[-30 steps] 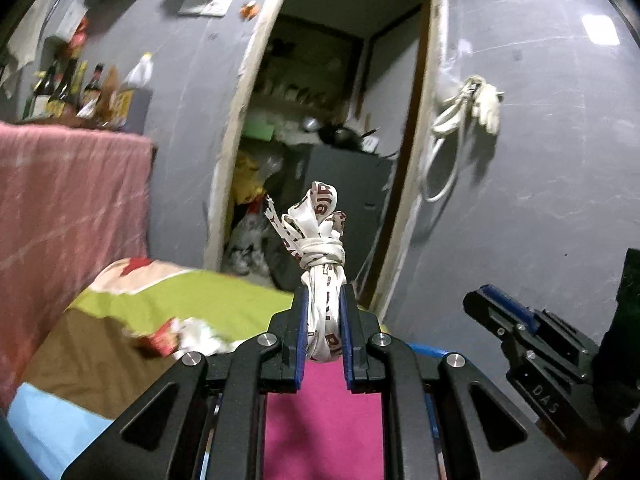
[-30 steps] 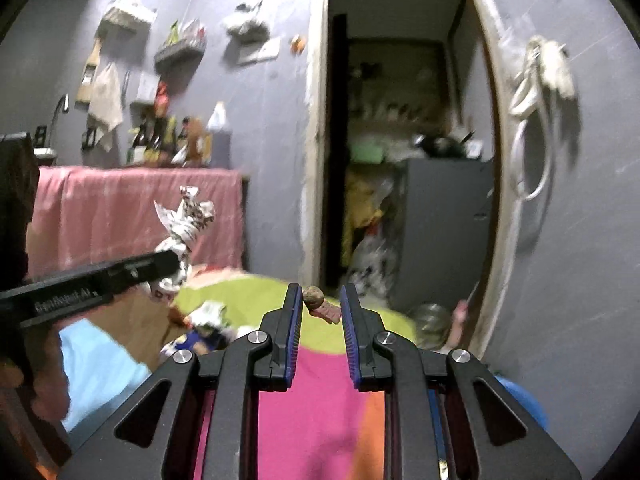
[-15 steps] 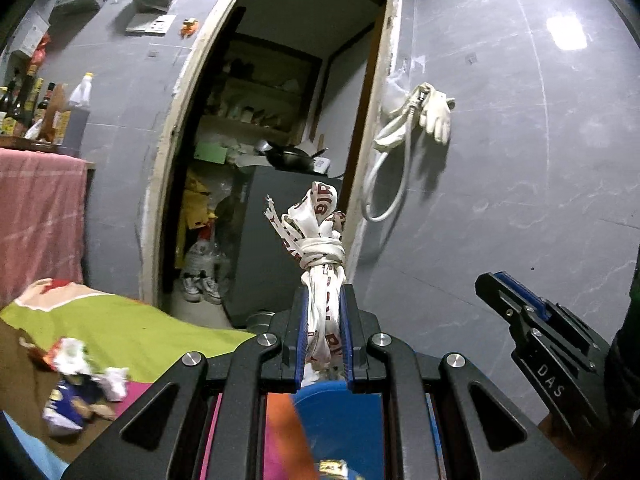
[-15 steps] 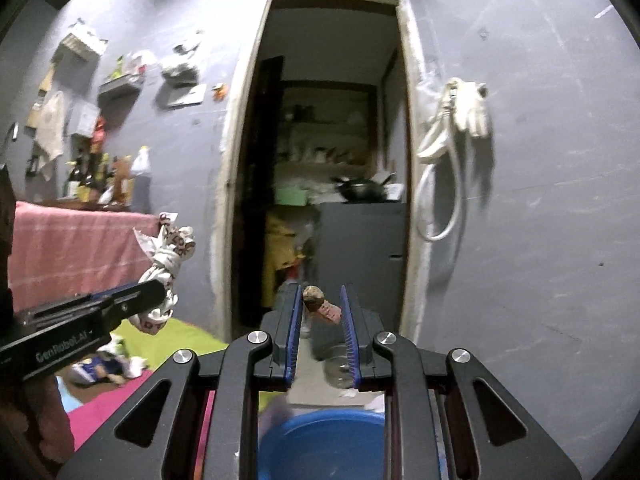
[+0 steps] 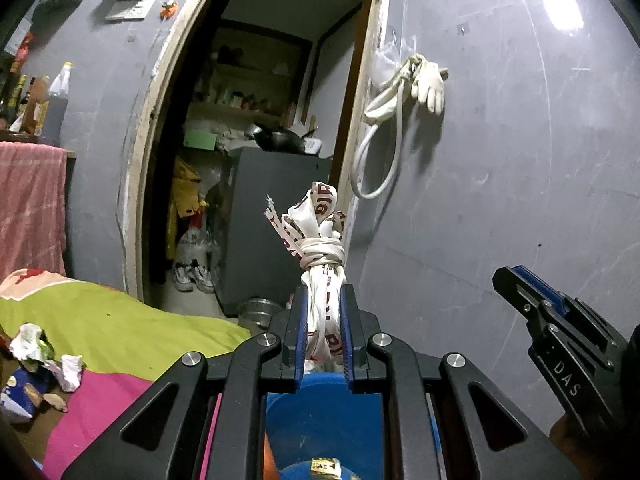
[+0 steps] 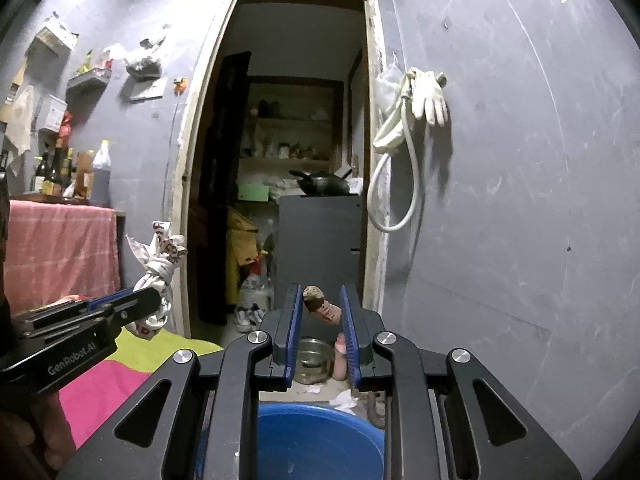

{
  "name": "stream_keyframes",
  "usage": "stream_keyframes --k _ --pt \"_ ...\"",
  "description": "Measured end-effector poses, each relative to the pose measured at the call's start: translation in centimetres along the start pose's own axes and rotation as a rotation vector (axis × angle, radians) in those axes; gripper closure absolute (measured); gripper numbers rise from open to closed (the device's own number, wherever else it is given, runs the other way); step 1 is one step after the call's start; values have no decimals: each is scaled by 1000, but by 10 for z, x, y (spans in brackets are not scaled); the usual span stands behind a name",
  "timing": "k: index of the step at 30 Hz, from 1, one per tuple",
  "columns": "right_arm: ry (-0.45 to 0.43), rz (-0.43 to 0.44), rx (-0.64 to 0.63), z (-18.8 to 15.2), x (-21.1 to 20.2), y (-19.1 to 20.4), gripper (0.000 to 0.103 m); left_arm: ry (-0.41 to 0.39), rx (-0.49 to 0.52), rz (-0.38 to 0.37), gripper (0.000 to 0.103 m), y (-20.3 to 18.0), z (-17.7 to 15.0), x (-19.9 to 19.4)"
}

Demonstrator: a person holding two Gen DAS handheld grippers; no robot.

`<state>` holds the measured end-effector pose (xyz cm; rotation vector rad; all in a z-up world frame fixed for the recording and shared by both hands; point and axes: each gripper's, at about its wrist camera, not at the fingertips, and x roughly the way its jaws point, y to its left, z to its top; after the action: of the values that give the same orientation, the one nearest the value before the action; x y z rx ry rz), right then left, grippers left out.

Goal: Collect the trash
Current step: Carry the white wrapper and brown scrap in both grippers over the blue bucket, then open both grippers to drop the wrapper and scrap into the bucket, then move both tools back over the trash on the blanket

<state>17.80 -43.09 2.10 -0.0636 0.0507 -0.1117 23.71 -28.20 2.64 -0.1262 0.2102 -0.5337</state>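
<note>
My left gripper (image 5: 323,300) is shut on a knotted white plastic bag with red print (image 5: 320,240), which sticks up between the blue pads. The same bag (image 6: 160,264) shows at the left of the right wrist view, held by the left gripper (image 6: 150,302). My right gripper (image 6: 320,300) is shut on a small brown scrap (image 6: 320,305). A blue basin (image 5: 324,416) sits low under both grippers; in the right wrist view the basin (image 6: 316,440) lies just below the fingers. The right gripper (image 5: 516,280) enters the left wrist view at the right edge.
An open doorway (image 6: 296,160) leads to a cluttered storeroom with a grey cabinet (image 6: 320,240). A hose and glove (image 6: 416,120) hang on the grey wall. A coloured mat (image 5: 112,328) holds loose wrappers (image 5: 36,360). A steel bowl (image 6: 312,360) sits by the doorway.
Both views have swung right, away from the mat and pink cloth toward the doorway and wall. The blue basin has come into view under the fingers. Both grips are unchanged.
</note>
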Motion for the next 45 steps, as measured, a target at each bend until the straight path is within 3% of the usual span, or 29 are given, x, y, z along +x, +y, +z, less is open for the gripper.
stream_keyframes --k 18,24,27,30,33,38,41,43,45 --pt "103 -4 55 -22 35 -16 85 121 -57 13 89 12 -25 45" --pt "119 4 68 -25 40 -20 84 163 -77 5 80 18 -30 54" --pt "121 9 73 -25 42 -20 73 180 -86 -3 73 21 -31 56" --pt "127 10 75 -25 43 -20 72 197 -83 -2 70 23 -33 58" --pt "127 7 81 -24 44 -22 68 210 -91 -3 58 26 -33 58" --pt "115 0 92 -23 41 -27 58 233 -83 10 55 29 -32 56" --pt "109 -4 105 -22 39 -29 47 234 -89 25 46 36 -28 49" --pt "97 -6 117 -20 36 -30 29 235 -95 32 36 40 -26 43" --pt "83 -1 131 -18 33 -29 21 221 -97 49 26 47 -21 33"
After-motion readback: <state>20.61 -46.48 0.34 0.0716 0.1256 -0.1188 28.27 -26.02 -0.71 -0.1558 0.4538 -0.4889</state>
